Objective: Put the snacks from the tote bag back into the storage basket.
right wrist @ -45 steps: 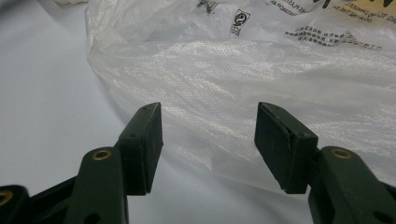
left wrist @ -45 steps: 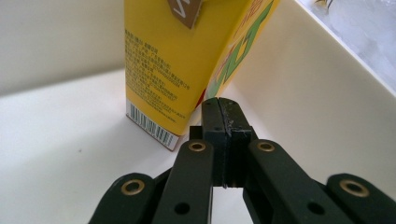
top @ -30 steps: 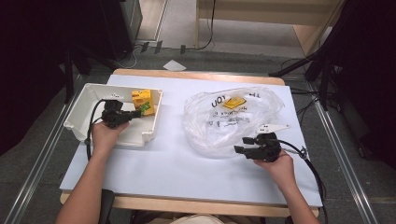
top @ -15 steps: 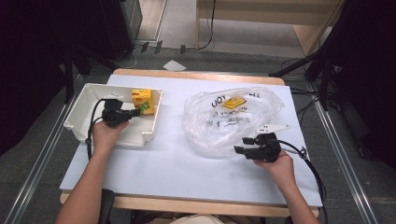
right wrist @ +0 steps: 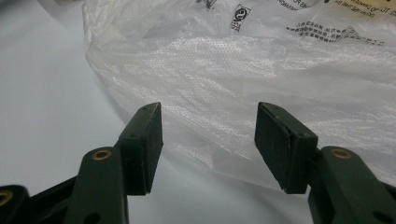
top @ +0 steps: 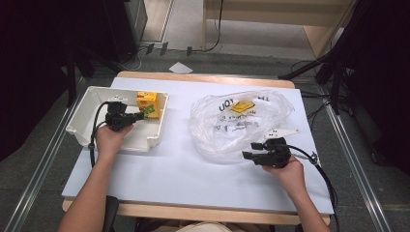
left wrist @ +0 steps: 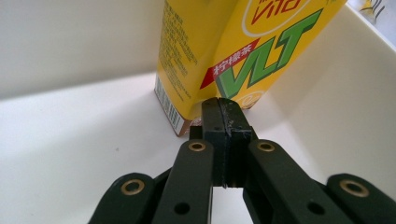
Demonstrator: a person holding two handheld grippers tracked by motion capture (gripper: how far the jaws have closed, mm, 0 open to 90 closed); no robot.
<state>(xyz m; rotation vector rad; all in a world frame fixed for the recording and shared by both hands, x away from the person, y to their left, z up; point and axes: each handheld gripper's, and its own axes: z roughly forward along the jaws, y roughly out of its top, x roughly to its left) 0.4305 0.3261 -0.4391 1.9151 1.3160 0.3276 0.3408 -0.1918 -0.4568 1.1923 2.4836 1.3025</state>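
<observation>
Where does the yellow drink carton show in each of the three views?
High view: yellow drink carton stands in the white tray, at its far right corner, upper left.
Left gripper view: carton top centre, just beyond the shut left gripper.
Right gripper view: not in it.
Shared landmark: the white tray's wall.

left claw (left wrist: 223, 135) – black, brass rivets | right claw (right wrist: 210, 144) – black, cabled
</observation>
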